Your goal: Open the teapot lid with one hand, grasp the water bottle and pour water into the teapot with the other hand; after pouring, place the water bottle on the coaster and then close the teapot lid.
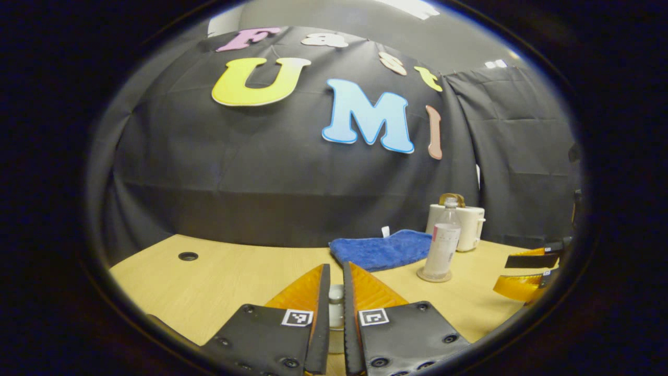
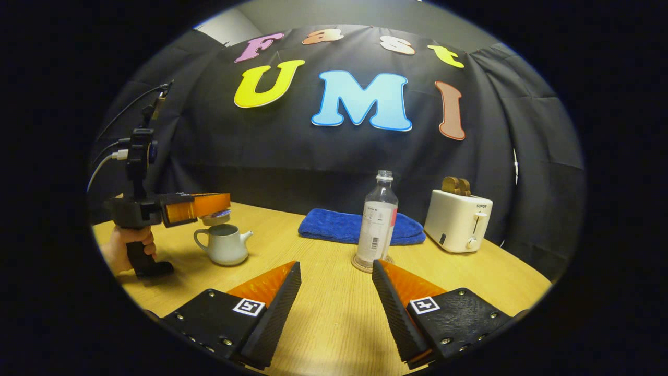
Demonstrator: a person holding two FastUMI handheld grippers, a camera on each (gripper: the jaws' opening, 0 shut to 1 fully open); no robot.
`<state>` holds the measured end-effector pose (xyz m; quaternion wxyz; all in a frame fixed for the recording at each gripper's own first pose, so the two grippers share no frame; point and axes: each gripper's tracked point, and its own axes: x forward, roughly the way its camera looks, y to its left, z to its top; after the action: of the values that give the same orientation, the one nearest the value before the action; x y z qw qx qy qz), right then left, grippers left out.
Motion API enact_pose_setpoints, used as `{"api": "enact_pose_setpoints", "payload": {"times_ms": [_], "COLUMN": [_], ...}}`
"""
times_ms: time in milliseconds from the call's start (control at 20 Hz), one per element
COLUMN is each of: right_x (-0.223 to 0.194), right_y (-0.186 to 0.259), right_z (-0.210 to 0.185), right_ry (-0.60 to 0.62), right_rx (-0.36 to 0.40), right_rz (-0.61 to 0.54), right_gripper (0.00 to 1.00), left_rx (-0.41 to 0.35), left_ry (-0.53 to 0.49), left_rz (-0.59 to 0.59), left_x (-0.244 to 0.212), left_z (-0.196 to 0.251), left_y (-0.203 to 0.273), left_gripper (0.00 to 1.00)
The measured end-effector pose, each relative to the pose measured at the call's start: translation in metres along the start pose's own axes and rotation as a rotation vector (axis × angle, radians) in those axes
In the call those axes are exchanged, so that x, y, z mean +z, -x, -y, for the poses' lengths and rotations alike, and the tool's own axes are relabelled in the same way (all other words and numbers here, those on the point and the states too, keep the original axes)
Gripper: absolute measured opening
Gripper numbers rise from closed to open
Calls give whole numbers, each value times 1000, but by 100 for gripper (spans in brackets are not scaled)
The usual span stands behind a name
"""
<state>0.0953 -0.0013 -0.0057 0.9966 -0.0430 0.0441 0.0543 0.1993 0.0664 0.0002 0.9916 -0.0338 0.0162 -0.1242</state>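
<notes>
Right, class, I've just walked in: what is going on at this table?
A person works two handheld grippers. The left gripper holds the teapot lid above the open teapot. The right gripper is open, pointing toward the water bottle standing uncapped on its coaster. Whether water has been poured can't be told.
</notes>
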Motion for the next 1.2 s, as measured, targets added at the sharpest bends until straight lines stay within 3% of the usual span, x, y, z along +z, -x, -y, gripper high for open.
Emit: {"api": "enact_pose_setpoints", "payload": {"times_ms": [500,1200], "right_x": [8,11], "right_y": [8,9], "right_z": [-6,-9], "right_ry": [-32,-16], "right_rx": [37,45], "right_rz": [19,33], "right_gripper": [86,86], "left_rx": [51,51], "left_ry": [-69,-86], "left_rz": [-10,-26], "left_x": [-11,-13], "left_z": [-2,6], "left_y": [-13,-14], "left_gripper": [19,22]}}
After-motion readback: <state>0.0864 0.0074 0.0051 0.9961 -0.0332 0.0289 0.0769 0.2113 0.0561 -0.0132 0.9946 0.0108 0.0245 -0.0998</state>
